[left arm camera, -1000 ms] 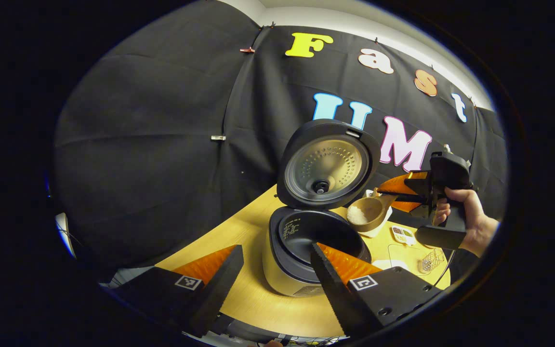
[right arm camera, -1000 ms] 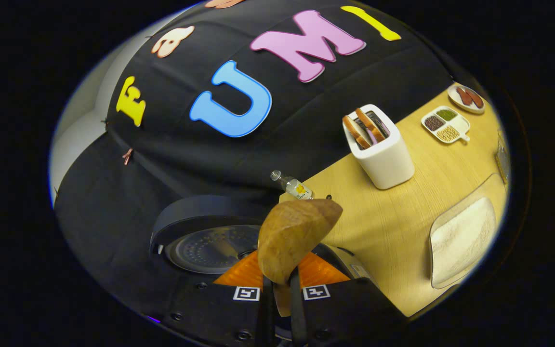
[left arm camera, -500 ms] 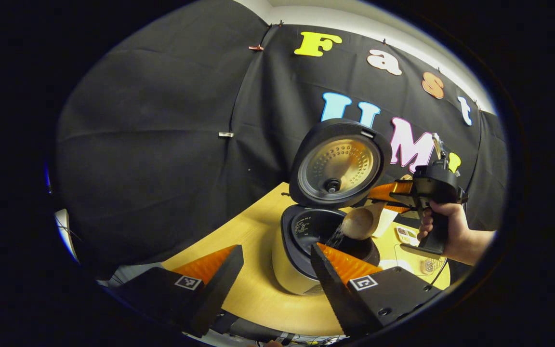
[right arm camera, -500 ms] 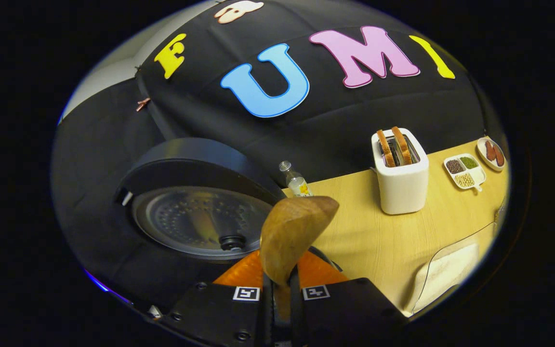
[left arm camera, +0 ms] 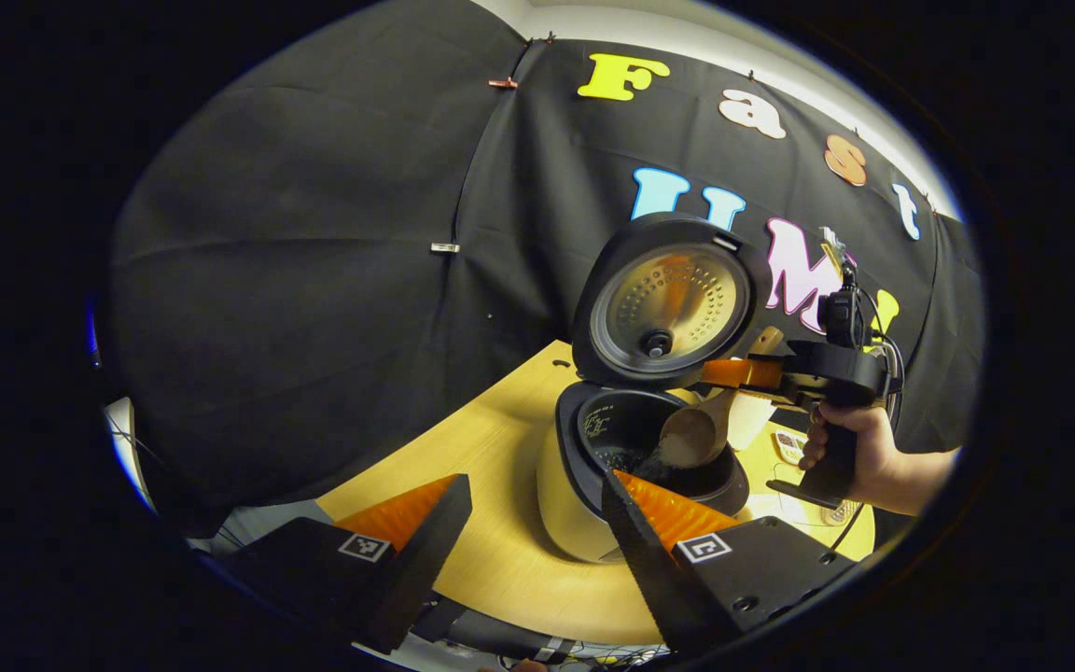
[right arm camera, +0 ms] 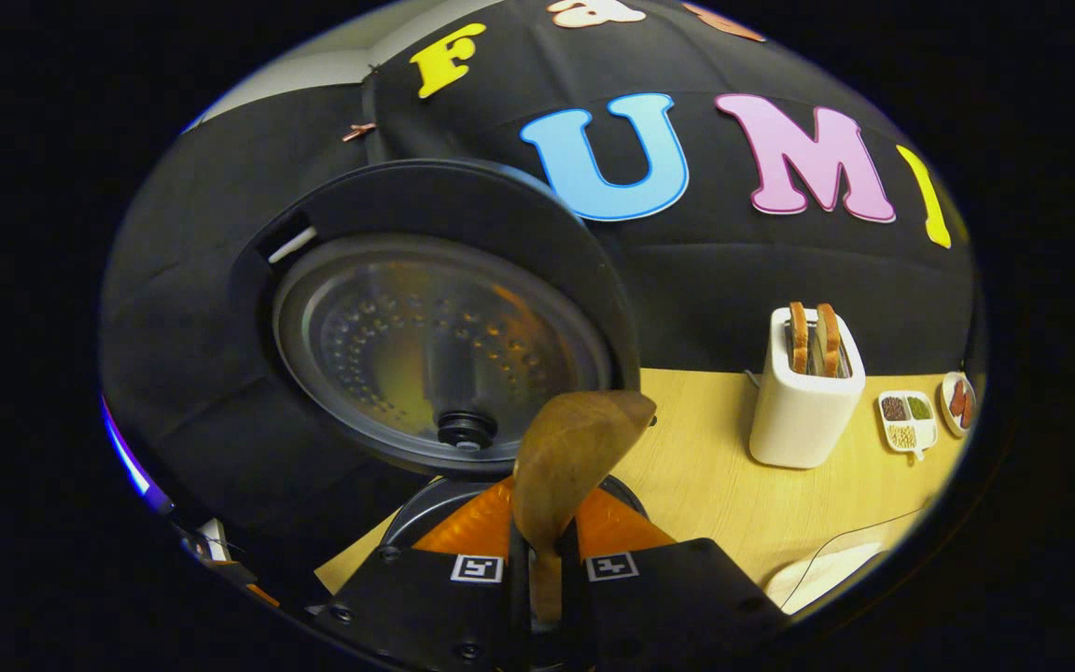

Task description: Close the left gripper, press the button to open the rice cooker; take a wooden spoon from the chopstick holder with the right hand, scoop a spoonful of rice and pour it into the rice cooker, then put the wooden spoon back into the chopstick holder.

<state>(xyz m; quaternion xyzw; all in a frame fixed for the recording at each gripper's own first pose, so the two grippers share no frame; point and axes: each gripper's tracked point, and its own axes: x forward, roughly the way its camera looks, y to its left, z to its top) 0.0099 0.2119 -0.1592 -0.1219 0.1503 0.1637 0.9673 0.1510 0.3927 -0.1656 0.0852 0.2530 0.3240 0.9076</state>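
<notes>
Cooker [left arm camera: 584,485] sits on counter [left arm camera: 491,569], lid [left arm camera: 668,299] up; heavy, stable. Spoon [left arm camera: 696,434] tipped over the pot, rigid, light, smooth wood: hold at handle. Right gripper [right arm camera: 537,569] clamps that handle. Left gripper [left arm camera: 537,523] spread open, empty.

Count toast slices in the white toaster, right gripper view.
2. Both stand upright in the slots of the white box-shaped toaster on the wooden table: left brown toast slice, right brown toast slice, side by side. Lower parts are hidden inside.
</notes>
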